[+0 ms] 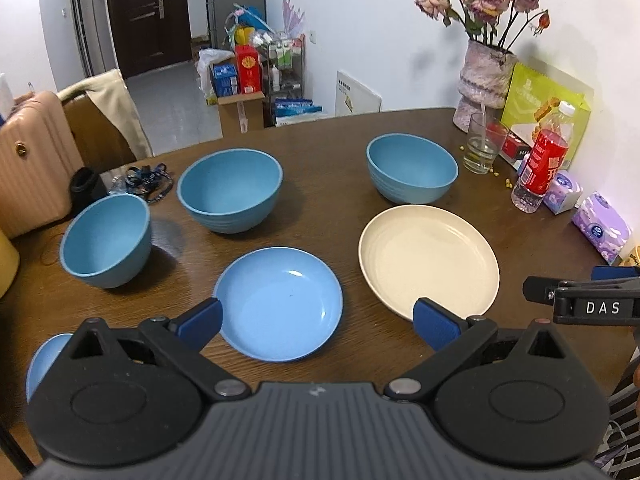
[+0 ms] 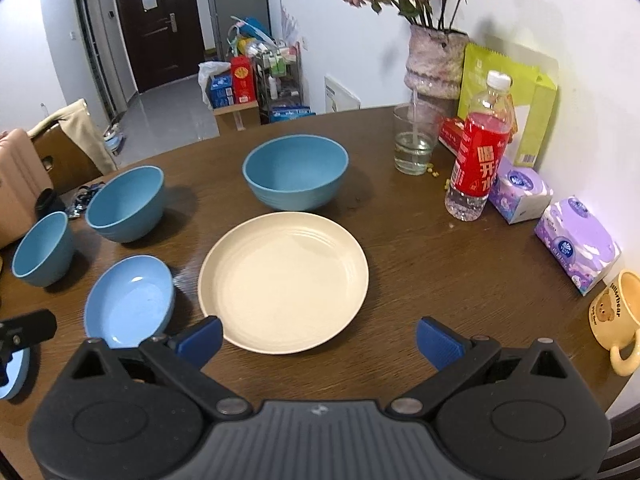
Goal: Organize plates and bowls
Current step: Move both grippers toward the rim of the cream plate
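Left claw [image 1: 318,322]: we hold it spread wide and empty, low over the near rim of the blue plate [image 1: 279,303].
Right claw [image 2: 319,342]: released too, gripping nothing, at the near edge of the cream plate [image 2: 283,281].
Bowls: three blue bowls [image 1: 230,190] sit apart farther back on the tabletop [image 2: 420,240].
Risk: shallow plates lie flat, so a claw finger may skid off the rim and shove a plate.
Clutter: reaching right, we could knock the bottle [image 2: 478,148] or the glass [image 2: 412,142].

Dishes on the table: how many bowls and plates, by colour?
Blue bowls: 3
Blue plates: 2, one, one partly hidden at the edge
Cream plates: 1
Total: 6
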Motion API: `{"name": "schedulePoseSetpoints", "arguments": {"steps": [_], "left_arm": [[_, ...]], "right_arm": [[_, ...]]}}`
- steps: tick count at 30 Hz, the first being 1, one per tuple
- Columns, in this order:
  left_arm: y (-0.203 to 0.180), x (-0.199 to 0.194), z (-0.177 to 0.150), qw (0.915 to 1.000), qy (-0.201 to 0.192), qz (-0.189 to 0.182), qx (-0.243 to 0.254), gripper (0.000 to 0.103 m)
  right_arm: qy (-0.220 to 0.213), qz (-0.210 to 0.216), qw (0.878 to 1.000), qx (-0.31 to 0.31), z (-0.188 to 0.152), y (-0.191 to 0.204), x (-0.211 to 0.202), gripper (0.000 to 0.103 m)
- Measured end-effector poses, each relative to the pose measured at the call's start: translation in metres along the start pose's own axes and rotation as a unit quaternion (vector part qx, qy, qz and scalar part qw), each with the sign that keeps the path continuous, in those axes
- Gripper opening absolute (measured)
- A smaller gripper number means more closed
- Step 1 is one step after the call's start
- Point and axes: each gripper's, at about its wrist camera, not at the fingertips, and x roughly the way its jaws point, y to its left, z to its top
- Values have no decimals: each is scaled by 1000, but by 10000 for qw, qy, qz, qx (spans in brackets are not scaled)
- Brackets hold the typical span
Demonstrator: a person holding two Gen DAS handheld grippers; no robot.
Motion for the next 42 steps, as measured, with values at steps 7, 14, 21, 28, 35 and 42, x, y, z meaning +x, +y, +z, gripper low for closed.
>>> {"name": "schedulePoseSetpoints", "arguments": {"steps": [7,14,21,28,35,42], "left_arm": [[-12,40,15,9996,249,-59,-129,103],[-20,75,29,9988,399,-41,-296,103],[-31,107,41,9979,542,-90,-357,101],[-43,139,50,9963,741,-126,-421,92],[-51,173,56,9927,1061,-153,-556,79],[-53,195,60,9901,1228,-100,-676,71]], "right_arm": [[195,-4,9996,190,12,-17,33,103],[299,18,9991,301,25,-28,64,103],[377,-77,9990,230,36,-37,91,103],[635,-24,9977,243,41,-50,122,98],[777,-57,9969,96,45,-57,145,96],[887,-32,9960,-18,48,-61,164,88]]}}
